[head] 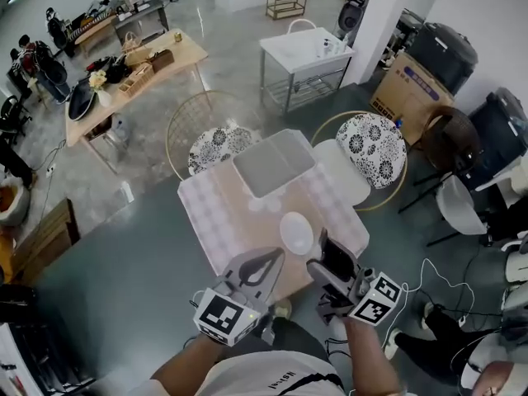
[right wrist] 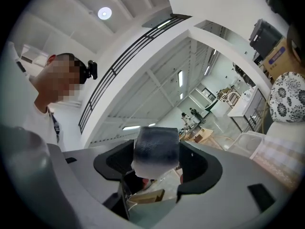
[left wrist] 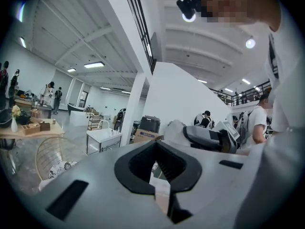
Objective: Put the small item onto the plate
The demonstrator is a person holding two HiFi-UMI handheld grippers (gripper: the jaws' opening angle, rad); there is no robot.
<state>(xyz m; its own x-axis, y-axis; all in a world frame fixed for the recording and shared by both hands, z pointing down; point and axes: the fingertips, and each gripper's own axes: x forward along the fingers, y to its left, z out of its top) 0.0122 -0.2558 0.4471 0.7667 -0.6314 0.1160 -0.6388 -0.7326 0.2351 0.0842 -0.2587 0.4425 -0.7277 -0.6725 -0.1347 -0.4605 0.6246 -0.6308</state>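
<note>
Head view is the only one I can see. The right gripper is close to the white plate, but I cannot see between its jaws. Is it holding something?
Observer: Yes. In the right gripper view, the right gripper is shut on a small block, dark grey on top and whitish below.
Operator: And the left gripper, is it empty?
Observer: Yes. In the left gripper view, the left gripper is shut, its tips meet, and nothing is between them.
Operator: Does either gripper view show the plate?
Observer: No. Neither gripper view shows the plate; both are tilted upward.
</note>
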